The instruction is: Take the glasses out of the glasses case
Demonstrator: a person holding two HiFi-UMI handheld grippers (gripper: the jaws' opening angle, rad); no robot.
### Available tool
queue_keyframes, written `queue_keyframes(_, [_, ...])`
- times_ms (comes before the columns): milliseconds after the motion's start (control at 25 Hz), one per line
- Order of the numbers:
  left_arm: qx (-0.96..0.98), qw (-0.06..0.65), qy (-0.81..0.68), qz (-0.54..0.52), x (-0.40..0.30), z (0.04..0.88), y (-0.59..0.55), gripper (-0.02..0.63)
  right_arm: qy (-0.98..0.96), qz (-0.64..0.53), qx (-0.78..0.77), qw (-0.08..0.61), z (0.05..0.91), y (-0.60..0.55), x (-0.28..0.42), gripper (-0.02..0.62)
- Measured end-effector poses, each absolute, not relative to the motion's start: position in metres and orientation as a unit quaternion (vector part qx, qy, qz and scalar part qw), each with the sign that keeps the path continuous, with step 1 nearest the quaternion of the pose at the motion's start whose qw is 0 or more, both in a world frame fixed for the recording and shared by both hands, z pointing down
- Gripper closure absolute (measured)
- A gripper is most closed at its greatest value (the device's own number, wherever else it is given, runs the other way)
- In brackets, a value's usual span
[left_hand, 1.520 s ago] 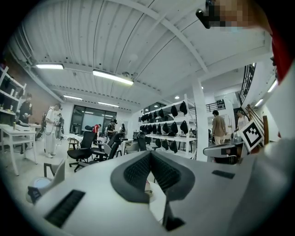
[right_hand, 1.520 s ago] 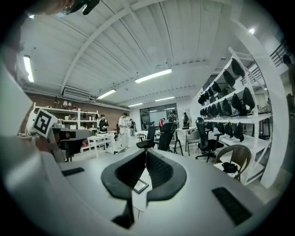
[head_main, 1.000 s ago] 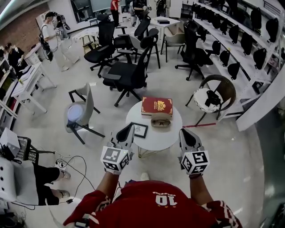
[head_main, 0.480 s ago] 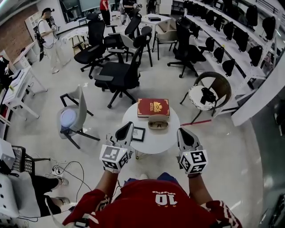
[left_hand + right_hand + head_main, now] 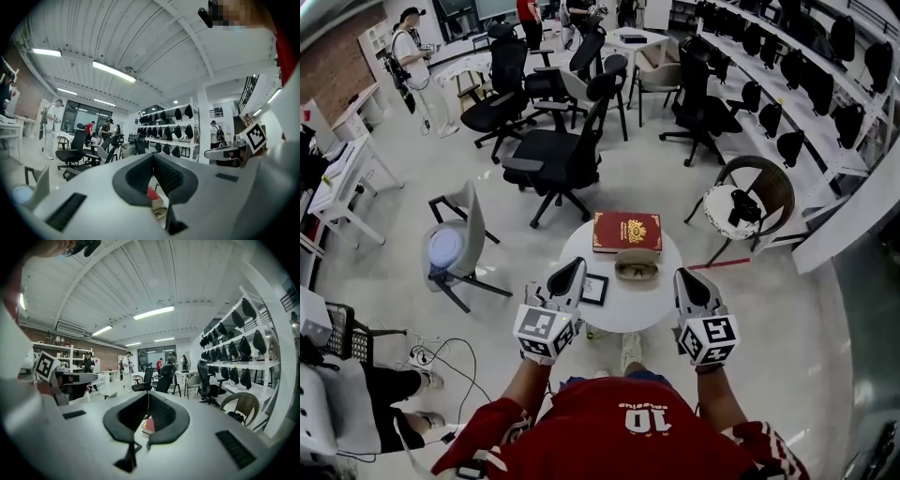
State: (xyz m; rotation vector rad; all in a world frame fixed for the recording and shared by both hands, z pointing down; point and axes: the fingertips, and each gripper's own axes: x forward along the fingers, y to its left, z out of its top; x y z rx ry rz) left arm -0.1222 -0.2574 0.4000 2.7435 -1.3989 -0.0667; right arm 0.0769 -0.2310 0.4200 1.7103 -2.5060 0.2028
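A tan glasses case [image 5: 637, 265] lies closed on the round white table [image 5: 652, 298], just in front of a red book [image 5: 626, 232]. Both grippers are held level at the table's near edge, one on each side of the case and apart from it. My left gripper [image 5: 573, 267] is shut and empty, its tip over the table's left rim. My right gripper [image 5: 684, 278] is also shut and empty, by the right rim. The left gripper view shows its shut jaws [image 5: 153, 157], with the red book [image 5: 153, 196] glimpsed below them. The right gripper view shows the same past its own jaws [image 5: 148, 397].
A small black-framed card [image 5: 594, 289] lies on the table by my left gripper. A grey chair [image 5: 455, 248] stands left of the table and a wicker chair [image 5: 750, 199] right. Black office chairs [image 5: 558, 155] crowd behind. Cables [image 5: 450, 352] lie on the floor at the left.
Both grippers have come forward with the person to the table's near edge. The left tip now overlaps the rim. Both have stayed shut.
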Motion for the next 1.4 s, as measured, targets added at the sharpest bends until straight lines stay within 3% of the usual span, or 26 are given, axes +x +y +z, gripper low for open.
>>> queue_keyframes(800, [0.884, 0.008, -0.467, -0.008, -0.098, 0.392, -0.306, 0.597, -0.849, 0.034, 0.527, 0.024, 0.409, -0.293, 0.088, 0.572])
queue_keyframes(1200, [0.889, 0.016, -0.457, -0.008, -0.094, 0.399, -0.308, 0.597, -0.851, 0.033, 0.523, 0.028, 0.413, -0.294, 0.086, 0.468])
queue_keyframes(1400, [0.891, 0.013, -0.453, -0.008, -0.093, 0.401, -0.310, 0.597, -0.850, 0.032, 0.524, 0.040, 0.420, -0.296, 0.084, 0.463])
